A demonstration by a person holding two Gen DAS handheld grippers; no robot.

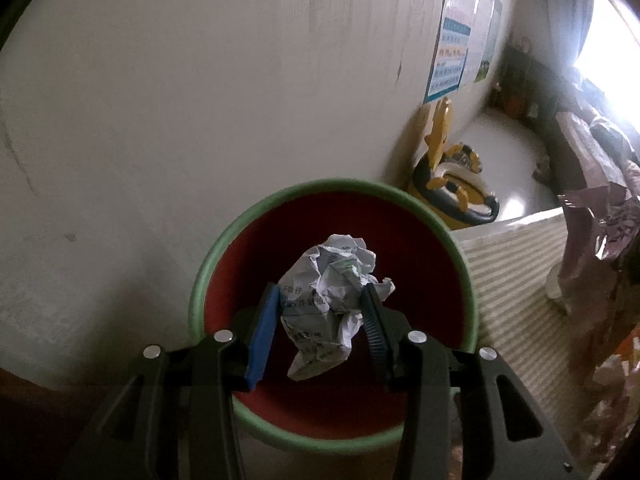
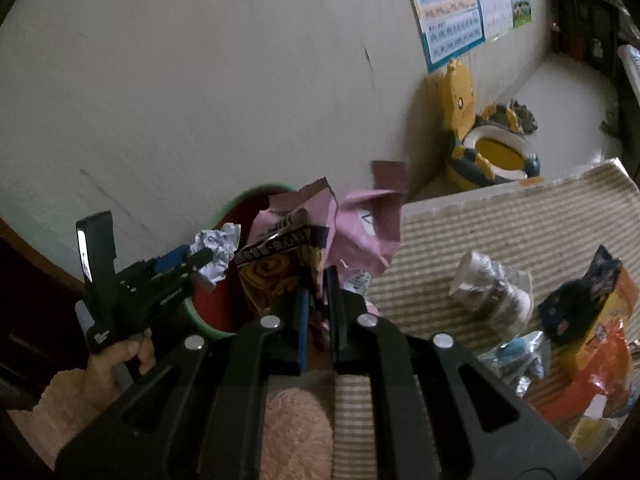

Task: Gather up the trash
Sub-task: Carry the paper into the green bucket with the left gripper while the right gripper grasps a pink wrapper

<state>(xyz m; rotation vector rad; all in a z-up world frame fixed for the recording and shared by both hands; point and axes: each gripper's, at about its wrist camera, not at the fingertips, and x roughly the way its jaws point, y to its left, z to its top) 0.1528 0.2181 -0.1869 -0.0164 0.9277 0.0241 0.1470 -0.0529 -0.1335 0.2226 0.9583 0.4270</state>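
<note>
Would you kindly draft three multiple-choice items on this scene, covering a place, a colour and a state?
1. Where is the crumpled white paper ball?
A) on the striped mat
B) over the bin's opening
C) on the floor

2. What colour is the rim of the round red-lined bin?
A) green
B) blue
C) yellow

3. What is the right gripper doing?
A) open, empty
B) resting on the mat
C) shut on a pink snack wrapper

Key: B, the left gripper holds it above the red interior; A, the rim is green; C, its jaws pinch the wrapper.
</note>
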